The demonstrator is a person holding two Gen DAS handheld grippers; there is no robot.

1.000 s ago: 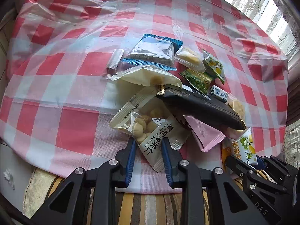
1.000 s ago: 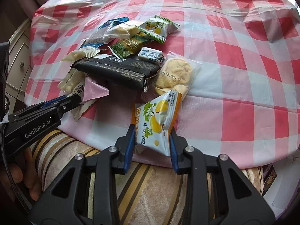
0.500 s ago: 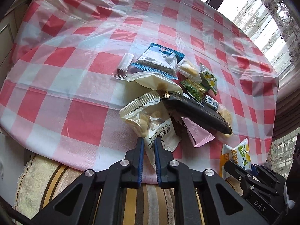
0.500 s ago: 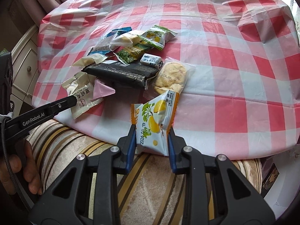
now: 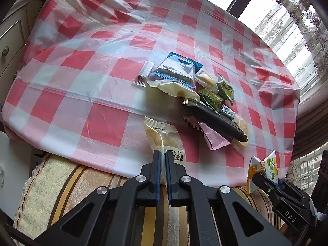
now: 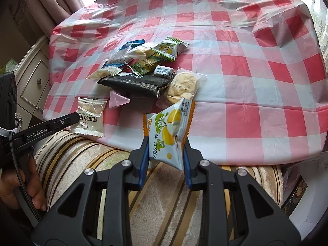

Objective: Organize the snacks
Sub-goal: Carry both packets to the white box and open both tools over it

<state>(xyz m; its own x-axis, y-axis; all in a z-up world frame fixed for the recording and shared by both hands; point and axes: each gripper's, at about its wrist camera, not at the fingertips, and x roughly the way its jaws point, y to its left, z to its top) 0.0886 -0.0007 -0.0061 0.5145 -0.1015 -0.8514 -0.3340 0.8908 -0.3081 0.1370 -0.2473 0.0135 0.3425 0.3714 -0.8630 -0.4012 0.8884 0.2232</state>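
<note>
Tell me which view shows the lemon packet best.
Right wrist: the lemon packet fills the centre, print readable, clamped in the right gripper. The left wrist view catches it only small at its edge.

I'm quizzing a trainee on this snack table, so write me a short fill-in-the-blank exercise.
1. The right tongs hold a packet printed with yellow ____.
2. The left tongs are shut on the white nut packet by its ____ edge.
3. The tablecloth is checked red and ____.
4. The long black packet lies partly over a ____ packet.

Missing words: lemons; near; white; pink
</note>
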